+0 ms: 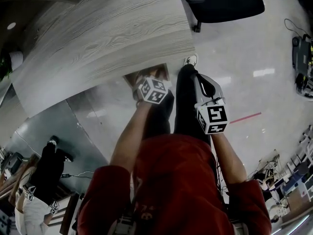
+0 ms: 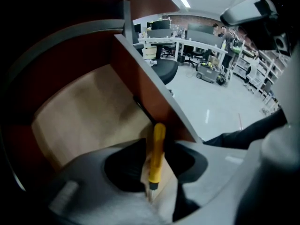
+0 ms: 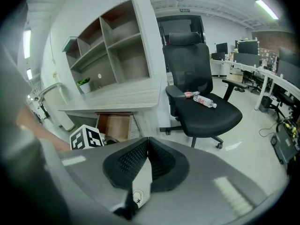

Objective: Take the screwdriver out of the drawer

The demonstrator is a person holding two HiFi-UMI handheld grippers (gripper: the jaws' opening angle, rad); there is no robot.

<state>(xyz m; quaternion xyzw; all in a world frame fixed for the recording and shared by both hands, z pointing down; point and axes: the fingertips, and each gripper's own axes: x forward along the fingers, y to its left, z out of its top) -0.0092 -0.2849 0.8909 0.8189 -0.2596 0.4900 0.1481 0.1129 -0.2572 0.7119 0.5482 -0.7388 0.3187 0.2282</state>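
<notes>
Left gripper (image 2: 159, 149): its tongs look to be pinching the yellow screwdriver (image 2: 156, 158) by the handle, though the view is dim.
Screwdriver: inside the open drawer (image 2: 89, 111), close to its red-brown side wall (image 2: 140, 86).
Right gripper (image 3: 148, 142): tongs pressed together, nothing in them.

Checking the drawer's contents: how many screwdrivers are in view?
1: a yellow-handled screwdriver in the drawer, between the left gripper's jaws. The gripper hides part of the drawer.
</notes>
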